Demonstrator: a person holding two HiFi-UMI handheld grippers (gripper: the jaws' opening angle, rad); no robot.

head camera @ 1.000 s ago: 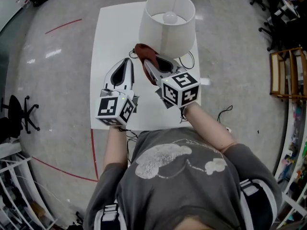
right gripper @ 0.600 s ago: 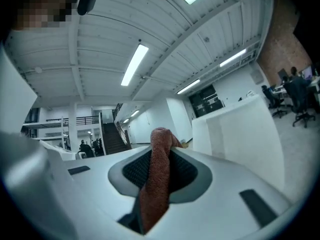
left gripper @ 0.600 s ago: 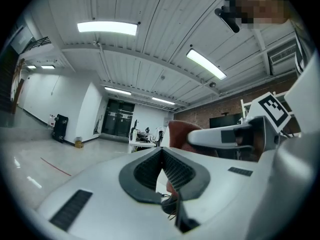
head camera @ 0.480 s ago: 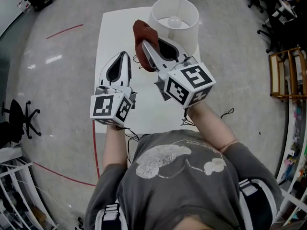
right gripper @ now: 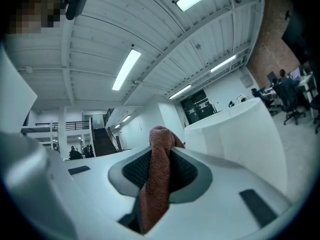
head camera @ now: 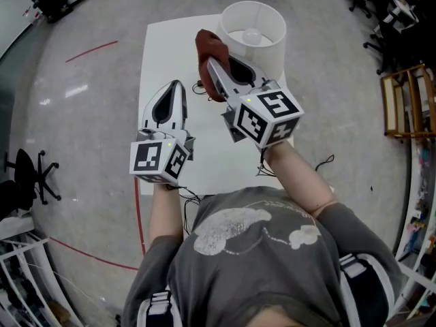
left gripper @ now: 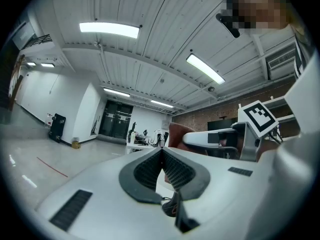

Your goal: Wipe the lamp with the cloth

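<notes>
Cloth (head camera: 208, 46) rose beside lamp (head camera: 272, 50), clamped between right jaws.

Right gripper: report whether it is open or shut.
Shut on the cloth: red fabric is pinched between the jaws of the right gripper.

I see the white table (head camera: 160, 53) spread beneath my left gripper (head camera: 176, 84) and right gripper (head camera: 210, 61); the lamp (head camera: 253, 26) stands on it just beyond the right one.
</notes>
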